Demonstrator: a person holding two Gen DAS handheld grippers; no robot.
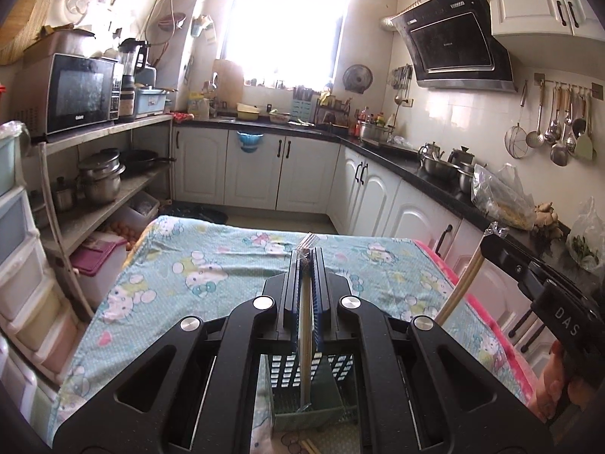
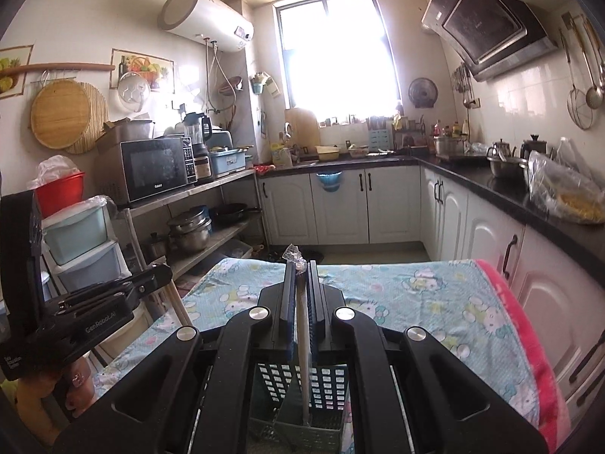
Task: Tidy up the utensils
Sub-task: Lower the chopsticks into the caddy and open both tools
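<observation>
L gripper (image 1: 305,261) jaws clenched on 1 wrapped pair of chopsticks (image 1: 304,325), held upright between the jaws, its crinkled wrapper end poking out past the tips. The lower end drops behind the jaws into 1 green slotted utensil basket (image 1: 291,414), which sits directly under the gripper on the Hello Kitty tablecloth (image 1: 211,261). 2 loose wooden stick ends (image 1: 311,446) lie on the cloth just below the basket, nearer the camera.

R gripper (image 2: 301,265) jaws likewise clamped on 1 plastic-wrapped chopstick pack (image 2: 302,340), vertical between the jaws, clear wrapper sticking up beyond the tips, bottom end down inside the same basket (image 2: 302,425) beneath the jaws.

From the L view, the R gripper shows off to the right of the jaws with its sticks slanting down. 2 grippers, 2 packs, 1 basket
</observation>
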